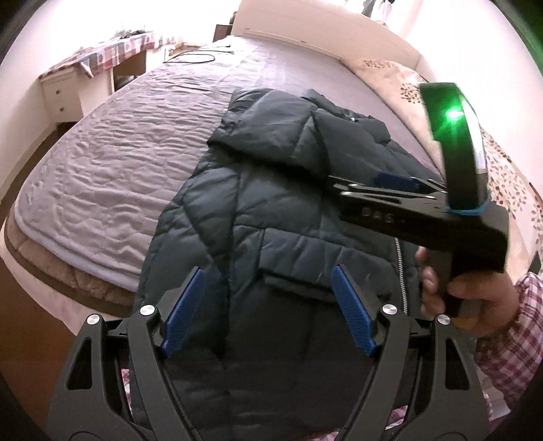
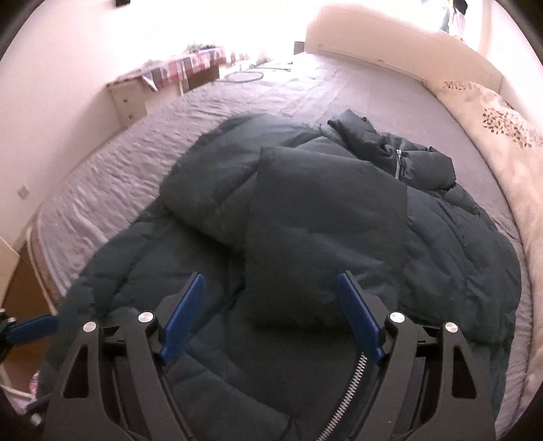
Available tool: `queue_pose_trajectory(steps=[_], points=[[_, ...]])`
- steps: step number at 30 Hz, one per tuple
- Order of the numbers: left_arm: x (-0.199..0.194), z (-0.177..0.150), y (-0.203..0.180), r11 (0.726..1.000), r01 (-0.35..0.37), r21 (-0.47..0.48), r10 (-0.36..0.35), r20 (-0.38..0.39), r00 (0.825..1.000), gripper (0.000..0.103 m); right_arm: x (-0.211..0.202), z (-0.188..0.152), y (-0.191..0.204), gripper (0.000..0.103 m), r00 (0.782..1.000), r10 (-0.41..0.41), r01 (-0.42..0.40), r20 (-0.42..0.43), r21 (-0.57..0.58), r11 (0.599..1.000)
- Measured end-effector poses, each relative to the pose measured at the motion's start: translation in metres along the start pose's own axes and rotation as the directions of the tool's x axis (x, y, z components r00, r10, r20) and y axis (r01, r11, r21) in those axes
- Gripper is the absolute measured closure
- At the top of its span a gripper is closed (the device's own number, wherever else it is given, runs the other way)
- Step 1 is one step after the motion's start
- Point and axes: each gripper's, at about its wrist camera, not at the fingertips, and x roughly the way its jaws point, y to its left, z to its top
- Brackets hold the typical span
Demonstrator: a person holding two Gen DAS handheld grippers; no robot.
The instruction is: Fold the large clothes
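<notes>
A large dark quilted puffer jacket point(image 1: 278, 210) lies on the bed, front up, with a zip point(image 1: 400, 271) and a sleeve folded across its chest point(image 2: 322, 230). My left gripper point(image 1: 268, 308) is open and empty above the jacket's lower part. My right gripper point(image 2: 271, 315) is open and empty above the folded sleeve; it also shows in the left wrist view point(image 1: 390, 185), held by a hand over the jacket's right side. A blue fingertip of the left gripper point(image 2: 34, 327) pokes in at the left edge of the right wrist view.
The bed point(image 1: 118, 142) has a grey quilted cover and a pale headboard point(image 1: 322, 30). A floral duvet point(image 2: 509, 142) lies along the right side. A white desk with a checked cloth point(image 1: 95, 64) stands at the far left. A black cable point(image 1: 193, 57) lies on the bed's far end.
</notes>
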Motion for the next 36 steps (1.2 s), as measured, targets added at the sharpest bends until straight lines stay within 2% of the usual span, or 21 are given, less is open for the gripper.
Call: queue_pose_trajectory(steps=[4,6,8,9,11,13,15,18,21,23,25,29,31,34,36], points=[[0.003,-0.003,0.004,1.000,0.005,-0.018,-0.006,-0.014,1.000,0.027,0.015,0.000,0.009,0.025,0.997,-0.077,0.077,-0.014,-0.051,0.996],[0.004,-0.005,0.005,1.000,0.011,-0.024,-0.012,-0.019,1.000,0.027,0.025,-0.001,0.011,0.028,0.993,-0.119,0.116,-0.028,-0.073,0.991],[0.004,-0.006,0.003,1.000,0.011,-0.017,-0.012,-0.017,1.000,0.027,0.033,-0.003,0.010,0.051,0.986,-0.163,0.159,-0.036,-0.092,0.983],[0.003,-0.006,0.002,1.000,0.011,-0.013,-0.011,-0.014,1.000,0.027,0.035,-0.003,0.008,0.054,0.984,-0.175,0.171,-0.041,-0.092,0.981],[0.000,-0.007,0.000,1.000,0.011,-0.005,-0.011,-0.011,1.000,0.027,0.032,-0.002,-0.002,0.072,0.989,-0.142,0.139,-0.051,-0.057,0.989],[-0.001,-0.008,-0.001,1.000,0.016,-0.009,-0.016,-0.010,1.000,0.027,0.020,0.000,-0.017,0.081,0.993,-0.109,0.109,-0.038,0.011,0.994],[-0.003,-0.007,-0.002,1.000,0.019,-0.015,-0.019,-0.007,1.000,0.027,0.002,0.000,-0.037,0.084,0.999,-0.045,0.046,-0.014,0.101,0.994],[-0.004,-0.008,-0.005,1.000,0.020,-0.014,-0.020,-0.007,1.000,0.027,-0.031,-0.005,-0.076,0.085,0.998,0.041,-0.052,0.052,0.237,0.970],[-0.003,-0.006,-0.010,1.000,0.025,-0.008,-0.025,-0.015,1.000,0.027,-0.055,-0.018,-0.118,0.086,0.991,0.093,-0.123,0.099,0.372,0.920],[-0.002,-0.006,-0.014,1.000,0.026,-0.003,-0.026,-0.019,0.999,0.027,-0.065,-0.034,-0.156,0.087,0.980,0.151,-0.196,0.129,0.503,0.842],[-0.001,-0.007,-0.019,1.000,0.029,0.008,-0.029,-0.024,0.999,0.027,-0.065,-0.050,-0.185,0.087,0.973,0.180,-0.229,0.142,0.599,0.767],[0.000,-0.007,-0.029,0.999,0.024,0.035,-0.023,-0.036,0.999,0.027,-0.043,-0.082,-0.231,0.088,0.968,0.223,-0.236,0.118,0.736,0.635],[0.000,-0.008,-0.032,0.999,0.019,0.045,-0.017,-0.041,0.999,0.027,-0.030,-0.092,-0.242,0.088,0.965,0.241,-0.230,0.101,0.764,0.603],[-0.001,-0.008,-0.035,0.998,0.009,0.056,-0.006,-0.045,0.999,0.027,-0.011,-0.102,-0.246,0.088,0.958,0.280,-0.215,0.056,0.786,0.580],[-0.001,-0.008,-0.037,0.998,0.003,0.060,0.000,-0.048,0.999,0.027,-0.007,-0.108,-0.245,0.084,0.957,0.287,-0.200,0.036,0.801,0.565]])
